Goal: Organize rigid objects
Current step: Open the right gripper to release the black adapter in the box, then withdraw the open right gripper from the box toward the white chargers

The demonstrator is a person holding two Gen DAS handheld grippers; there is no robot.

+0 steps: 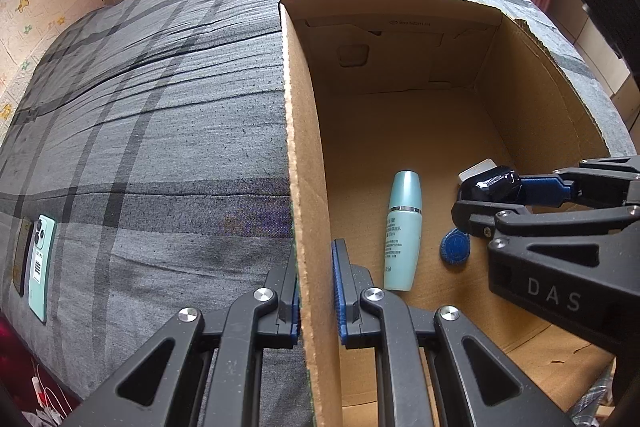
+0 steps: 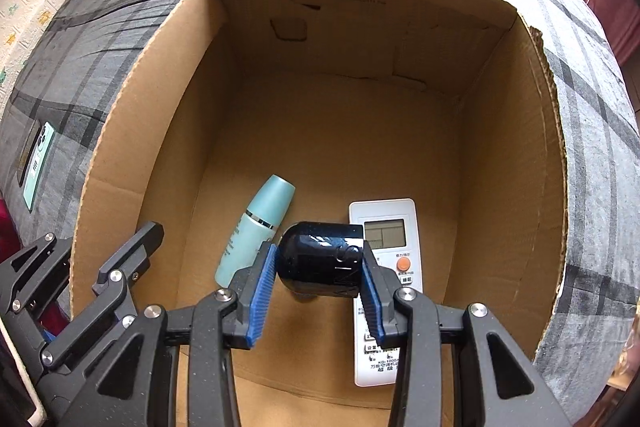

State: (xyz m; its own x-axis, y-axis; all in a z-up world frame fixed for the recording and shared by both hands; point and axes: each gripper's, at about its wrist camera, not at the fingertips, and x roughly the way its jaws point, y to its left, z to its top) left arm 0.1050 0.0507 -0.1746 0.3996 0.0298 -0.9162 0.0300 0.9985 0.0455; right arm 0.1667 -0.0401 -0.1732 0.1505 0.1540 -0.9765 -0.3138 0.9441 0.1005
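An open cardboard box [image 1: 300, 131] [image 2: 132, 131] stands on a grey plaid bedcover. My left gripper [image 1: 316, 291] is shut on the box's left wall, one pad on each side. My right gripper [image 2: 320, 263] [image 1: 520, 195] hangs inside the box, shut on a glossy black rounded bottle [image 2: 320, 259] [image 1: 490, 185]. On the box floor lie a teal bottle [image 1: 403, 227] [image 2: 256, 227], a white remote control [image 2: 386, 227] partly under the black bottle, and a blue key fob [image 1: 454, 246].
Two phones, one mint green [image 1: 40, 263] [image 2: 37, 163] and one dark beside it, lie at the bedcover's left edge. The far half of the box floor [image 2: 340, 131] is bare. Patterned wallpaper and a window lie beyond the bed.
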